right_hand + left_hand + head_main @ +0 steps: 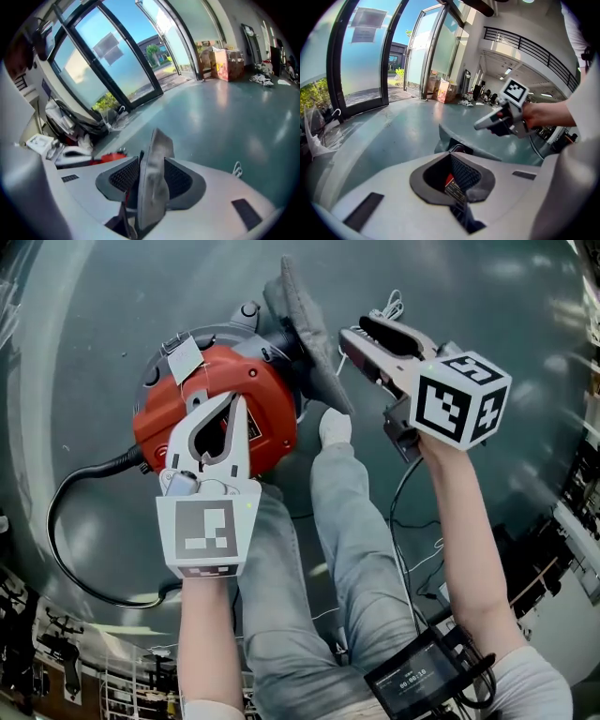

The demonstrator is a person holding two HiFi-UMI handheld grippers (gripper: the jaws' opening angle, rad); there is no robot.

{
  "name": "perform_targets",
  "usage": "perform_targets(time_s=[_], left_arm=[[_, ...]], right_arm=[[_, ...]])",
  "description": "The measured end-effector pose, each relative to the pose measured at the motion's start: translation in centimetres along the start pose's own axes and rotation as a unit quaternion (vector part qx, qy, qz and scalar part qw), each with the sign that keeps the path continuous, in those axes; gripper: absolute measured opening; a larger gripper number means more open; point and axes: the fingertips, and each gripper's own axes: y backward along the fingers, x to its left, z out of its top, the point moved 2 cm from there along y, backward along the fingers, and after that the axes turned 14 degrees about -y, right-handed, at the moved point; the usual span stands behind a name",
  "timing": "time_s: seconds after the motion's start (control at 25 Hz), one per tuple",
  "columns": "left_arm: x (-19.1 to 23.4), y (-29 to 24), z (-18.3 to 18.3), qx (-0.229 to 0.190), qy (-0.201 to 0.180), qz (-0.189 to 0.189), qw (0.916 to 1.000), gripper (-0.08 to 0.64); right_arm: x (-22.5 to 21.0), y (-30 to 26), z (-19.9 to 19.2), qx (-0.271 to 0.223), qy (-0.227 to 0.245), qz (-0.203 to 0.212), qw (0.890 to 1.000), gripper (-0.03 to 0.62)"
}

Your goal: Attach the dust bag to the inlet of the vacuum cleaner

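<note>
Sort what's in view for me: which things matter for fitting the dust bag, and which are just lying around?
For the job:
vacuum cleaner
dust bag
left gripper
right gripper

Lying about:
white cord on the floor
boxes by the glass doors

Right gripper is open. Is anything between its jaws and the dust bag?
Nothing visible. The dust bag stands upright straight ahead of the right gripper, whose jaws are open, beside the vacuum cleaner, with no other thing between.

Grey fabric dust bag (302,329) standing on edge, touching round red vacuum cleaner (272,409)
</note>
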Motion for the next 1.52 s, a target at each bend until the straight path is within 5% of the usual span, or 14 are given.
perform_targets(time_s=[0.12,0.28,0.32,0.52,0.64,0.84,1.04,1.52], left_arm=[[0.0,-0.1,-0.2,0.004,-0.003,0.003,1.0,0.006],[-0.2,-0.1,-0.2,0.011,-0.008,0.005,0.9999,0.006],[-0.2,-0.1,-0.2,0.011,-0.008,0.004,0.9999,0.006],[-0.1,-0.2,-0.3,0.013,-0.013,0.007,0.9998,0.006],[-0.2,-0.2,-0.3,0.016,-0.02,0.011,0.9996,0.006],[-0.1,-0.2,-0.3,0.009,-0.015,0.01,0.9998,0.006],[-0.2,-0.2,-0.3,0.004,-0.015,0.013,0.9998,0.006],[-0.2,0.2,0.2,0.0,-0.013,0.01,0.9999,0.006]], right_arm=[[-1.1,0.3,-8.1,0.074,0.024,-0.032,0.996,0.209],[-3.2,-1.8,-13.6,0.134,0.079,-0.105,0.982,0.197],[-3.5,-1.8,-14.1,0.132,0.092,-0.114,0.98,0.047],[-3.0,-2.7,-16.3,0.103,0.133,-0.123,0.978,0.017],[-2.2,-1.7,-15.7,0.093,0.163,-0.136,0.973,0.017],[-0.9,1.4,-12.5,0.011,0.111,-0.1,0.989,0.023],[4.6,5.3,-6.6,-0.091,0.193,-0.064,0.975,0.025],[1.7,-5.2,-7.2,0.047,0.155,-0.148,0.976,0.025]])
